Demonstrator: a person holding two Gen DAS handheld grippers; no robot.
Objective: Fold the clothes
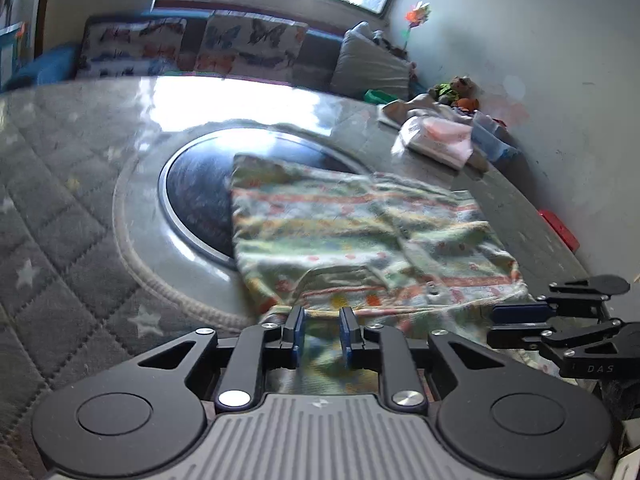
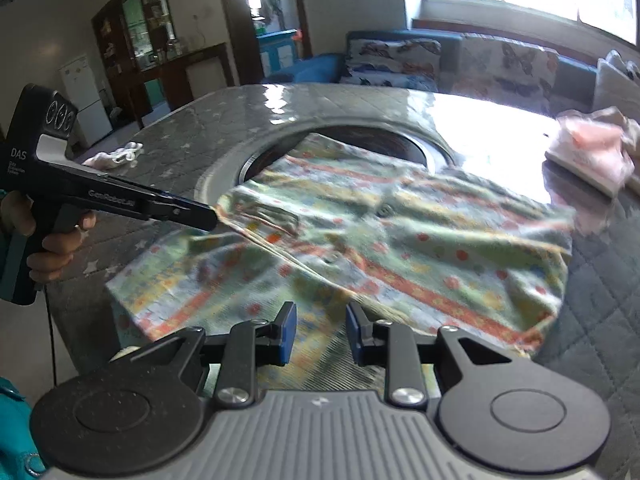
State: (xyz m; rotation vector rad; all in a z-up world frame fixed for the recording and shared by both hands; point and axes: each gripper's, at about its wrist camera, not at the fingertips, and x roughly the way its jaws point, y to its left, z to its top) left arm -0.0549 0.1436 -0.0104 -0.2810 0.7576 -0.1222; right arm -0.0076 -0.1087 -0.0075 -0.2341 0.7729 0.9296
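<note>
Left gripper [image 1: 322,334]: jaws part-open with a narrow gap; printed cloth lies between the pads, but whether they pinch it cannot be told. The garment [image 1: 360,236], a green print with orange stripes, lies spread on the quilted table cover [image 1: 60,216], its far left corner overlapping the dark round inset [image 1: 196,204]. Bare cover extends left of the garment. Right gripper [image 2: 320,334]: jaws part-open above the near hem, gripping nothing visibly. A folded pink pile [image 1: 438,138] sits at the far right table edge, apart from the garment.
</note>
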